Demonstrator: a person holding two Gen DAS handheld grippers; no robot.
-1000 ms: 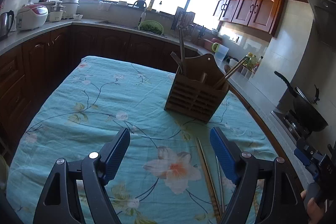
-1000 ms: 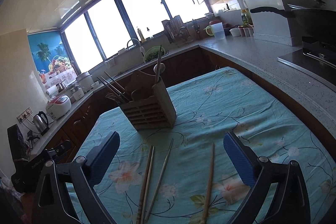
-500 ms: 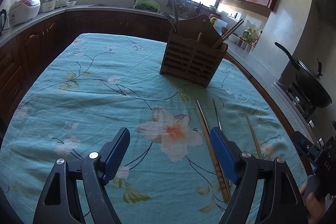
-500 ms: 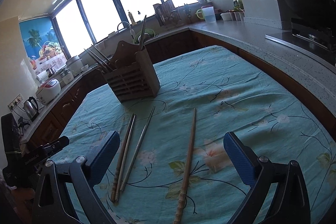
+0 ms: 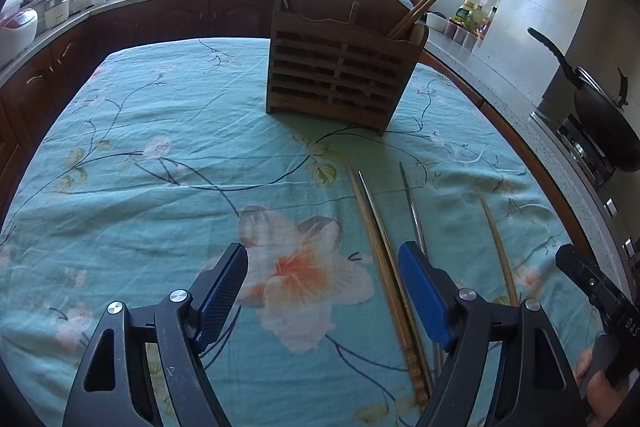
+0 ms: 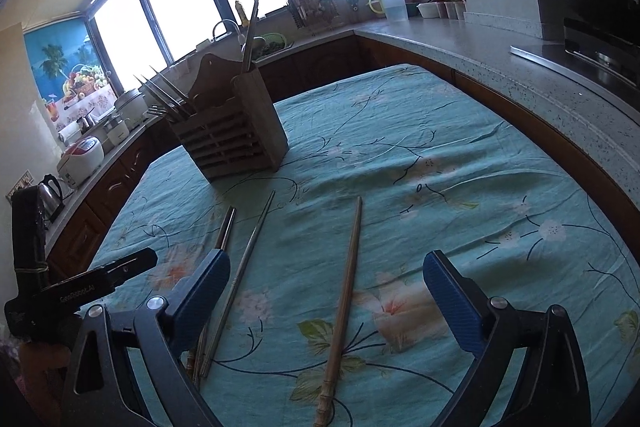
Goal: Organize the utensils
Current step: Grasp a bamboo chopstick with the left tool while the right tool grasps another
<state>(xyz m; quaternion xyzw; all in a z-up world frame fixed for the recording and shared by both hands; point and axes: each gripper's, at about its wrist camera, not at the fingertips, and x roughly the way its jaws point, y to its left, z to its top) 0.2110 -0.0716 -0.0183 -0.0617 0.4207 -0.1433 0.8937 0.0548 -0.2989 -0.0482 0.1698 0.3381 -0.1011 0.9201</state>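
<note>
A slatted wooden utensil holder [image 5: 336, 75] stands on the teal floral tablecloth [image 5: 160, 155] with chopsticks and forks in it. In front of it lie a wooden and a metal chopstick side by side [image 5: 380, 247], a lone metal chopstick [image 5: 412, 207] and a lone wooden chopstick [image 5: 498, 247]. My left gripper [image 5: 322, 287] is open above the cloth, with the side-by-side pair just inside its right finger [image 5: 424, 295]. My right gripper [image 6: 328, 303] is open and its jaws are closing. The lone wooden chopstick [image 6: 346, 291] lies between its fingers, untouched. The holder [image 6: 236, 131] stands beyond.
A stone counter [image 6: 520, 75] curves round the table's far and right sides. A black wok [image 5: 604, 123] sits on the stove at the right. A rice cooker [image 6: 82, 157] and a kettle [image 6: 50, 193] stand on the left counter. The other hand-held gripper [image 6: 80, 291] shows at the left edge.
Both grippers have sunk toward the cloth and tilted down. The left one has moved closer to the holder and the chopsticks. The right fingers stand a little narrower around the wooden chopstick.
</note>
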